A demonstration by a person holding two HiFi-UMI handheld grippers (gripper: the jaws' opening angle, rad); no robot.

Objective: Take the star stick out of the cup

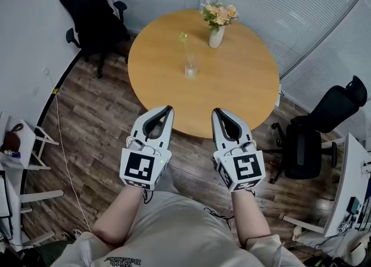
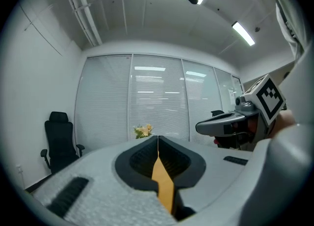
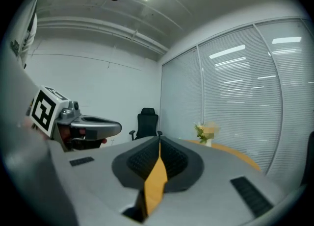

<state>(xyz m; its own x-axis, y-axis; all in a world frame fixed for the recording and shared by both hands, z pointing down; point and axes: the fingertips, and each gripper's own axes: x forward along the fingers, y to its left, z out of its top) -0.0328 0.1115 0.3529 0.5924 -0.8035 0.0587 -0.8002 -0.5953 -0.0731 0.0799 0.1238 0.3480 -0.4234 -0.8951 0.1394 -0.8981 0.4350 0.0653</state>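
Straight ahead across the desk point(image 1: 243, 80) to the star stick point(image 1: 184, 46), upright in the cup point(image 1: 191, 70), with left claw point(image 1: 167, 110) and right claw point(image 1: 217, 112) both clenched empty, the left seemingly a shade nearer.

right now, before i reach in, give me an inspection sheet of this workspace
surface: round wooden table
job's things: star stick upright in the clear cup, near the table's middle
clutter: vase of flowers at the far side, apart from the cup
grippers: left claw and right claw both shut, empty, tips over the near edge
cables: white cable on the floor, left
surroundings: black chair far left, second chair right; window blinds behind
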